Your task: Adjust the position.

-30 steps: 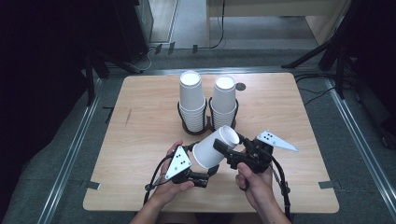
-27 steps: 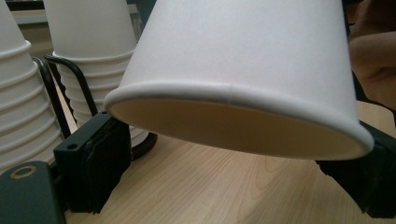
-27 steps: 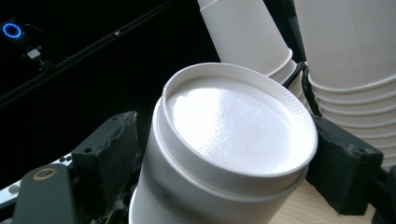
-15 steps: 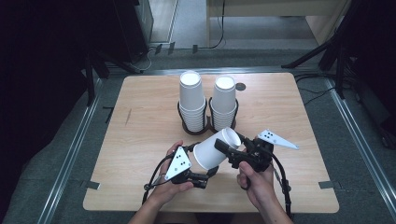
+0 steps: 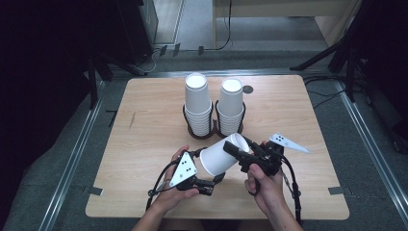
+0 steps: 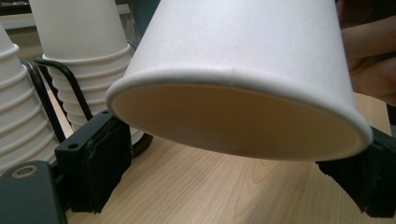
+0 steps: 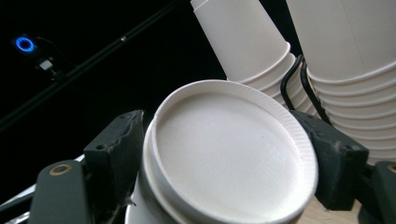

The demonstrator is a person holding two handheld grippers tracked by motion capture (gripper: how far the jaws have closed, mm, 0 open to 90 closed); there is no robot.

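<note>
Since a second ago we see almost nothing shifted: the white paper cup (image 5: 222,155) still lies on its side above the near middle of the wooden table (image 5: 144,144), at about 6 o'clock from the two cup stacks (image 5: 214,108) in their black wire holder (image 5: 215,132). It is plain white with a rolled rim, and what looks like a second cup nested at its base; its long axis runs from about 8 o'clock to 2 o'clock. The left gripper (image 5: 208,179) pinches the rim end between its spread jaws, and the right gripper (image 5: 235,153) clamps the base end.
</note>
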